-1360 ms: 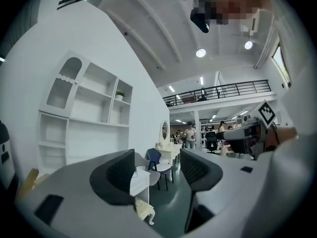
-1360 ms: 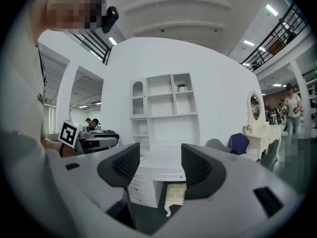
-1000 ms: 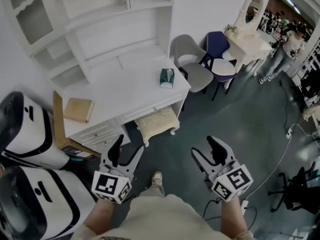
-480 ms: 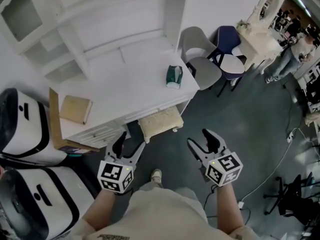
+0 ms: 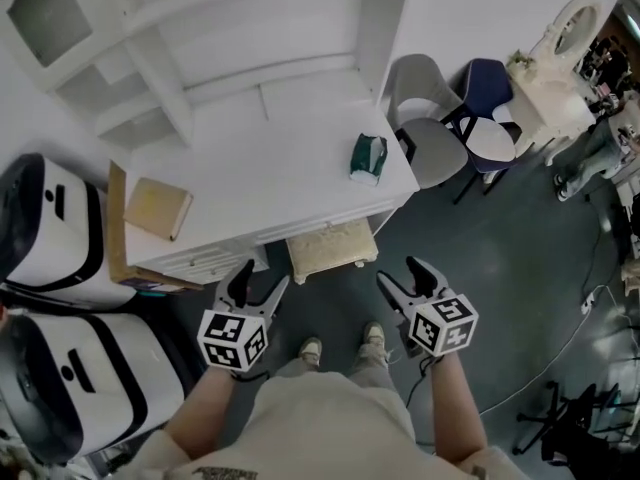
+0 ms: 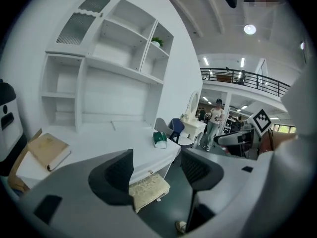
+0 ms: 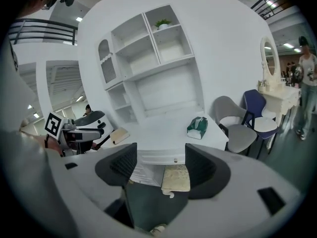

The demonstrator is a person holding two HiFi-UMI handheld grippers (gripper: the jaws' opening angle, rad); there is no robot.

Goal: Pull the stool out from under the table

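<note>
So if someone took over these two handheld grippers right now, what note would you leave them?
Left gripper: jaws apart, empty, short of the stool.
Right gripper: jaws have just been opening, nothing between them.
Stool: partly tucked under the front edge of the white table, ahead of both grippers, untouched.
Done: nothing yet.
Left: take hold of the stool and pull it out from under the table.

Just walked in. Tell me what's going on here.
A person stands facing a white table, a two-jaw gripper in each hand. The cream stool sits tucked partly under the table, untouched. The left gripper and right gripper hover short of it, both open with nothing between the jaws; the right one's jaws have just been opening. The pull has not yet begun.
</note>
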